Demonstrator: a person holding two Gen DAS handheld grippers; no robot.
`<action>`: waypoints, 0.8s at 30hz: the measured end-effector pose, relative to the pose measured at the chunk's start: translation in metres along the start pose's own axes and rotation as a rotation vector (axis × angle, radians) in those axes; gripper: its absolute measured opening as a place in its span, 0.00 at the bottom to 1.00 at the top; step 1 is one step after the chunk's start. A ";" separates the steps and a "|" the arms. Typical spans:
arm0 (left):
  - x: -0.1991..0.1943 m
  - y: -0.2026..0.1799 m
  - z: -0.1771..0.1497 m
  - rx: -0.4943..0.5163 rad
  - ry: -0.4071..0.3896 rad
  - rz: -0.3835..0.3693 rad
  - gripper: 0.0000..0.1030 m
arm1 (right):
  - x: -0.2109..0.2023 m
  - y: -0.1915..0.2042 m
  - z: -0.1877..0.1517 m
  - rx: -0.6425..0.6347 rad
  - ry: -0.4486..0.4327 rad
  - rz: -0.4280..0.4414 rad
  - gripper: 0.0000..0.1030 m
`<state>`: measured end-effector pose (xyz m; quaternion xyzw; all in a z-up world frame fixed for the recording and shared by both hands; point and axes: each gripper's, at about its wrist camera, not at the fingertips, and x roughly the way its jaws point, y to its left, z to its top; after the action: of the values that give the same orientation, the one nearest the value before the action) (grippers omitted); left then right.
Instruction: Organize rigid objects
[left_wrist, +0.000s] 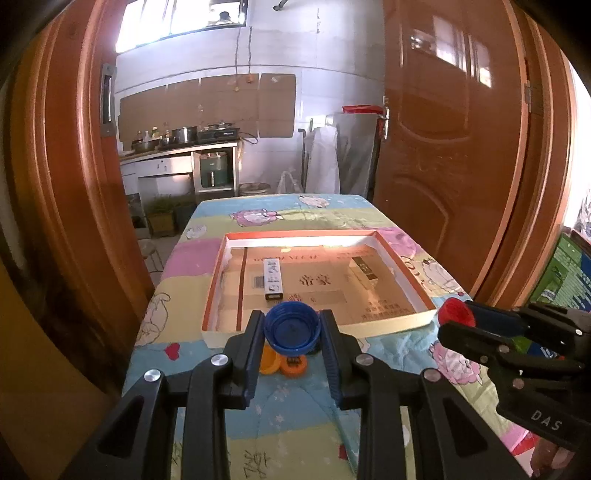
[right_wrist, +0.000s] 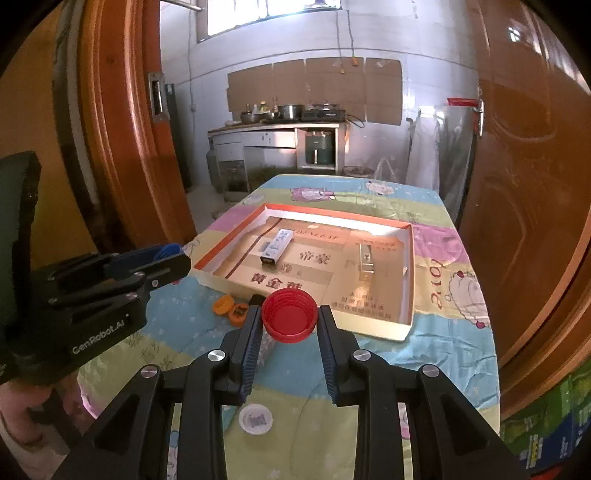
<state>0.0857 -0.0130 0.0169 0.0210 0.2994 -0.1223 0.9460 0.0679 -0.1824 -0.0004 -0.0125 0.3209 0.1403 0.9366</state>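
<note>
My left gripper (left_wrist: 291, 325) is shut on a blue bottle cap (left_wrist: 291, 330), held above the table just short of the shallow orange-rimmed box lid (left_wrist: 406, 325). My right gripper (right_wrist: 290, 321) is shut on a red bottle cap (right_wrist: 289, 319), also in the air near the lid's front edge (right_wrist: 369, 330). Each gripper shows in the other's view: the right gripper (left_wrist: 448, 319) with the red cap (left_wrist: 456, 312), the left gripper (right_wrist: 181, 258) with the blue cap (right_wrist: 168, 250). Inside the lid lie a white pack (left_wrist: 272, 278) and a dark-and-white pack (left_wrist: 364, 271).
Two orange caps (right_wrist: 223, 304) (right_wrist: 238, 312) lie on the patterned cloth in front of the lid, and a white cap (right_wrist: 255, 419) sits nearer me. Wooden doors (left_wrist: 454, 147) flank the table. A green carton (left_wrist: 561, 273) stands at the right. A hand (right_wrist: 22, 406) holds the left gripper.
</note>
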 end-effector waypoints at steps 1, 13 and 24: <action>0.001 0.001 0.002 0.000 0.000 0.002 0.30 | 0.001 -0.001 0.002 -0.001 0.001 0.001 0.30; 0.023 0.014 0.021 -0.009 0.017 0.025 0.30 | 0.020 -0.013 0.023 0.021 0.004 0.018 0.30; 0.047 0.017 0.036 -0.015 0.038 0.027 0.30 | 0.042 -0.021 0.038 0.033 0.021 0.026 0.30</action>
<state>0.1472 -0.0106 0.0187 0.0205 0.3177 -0.1070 0.9419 0.1286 -0.1875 0.0031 0.0058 0.3334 0.1471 0.9312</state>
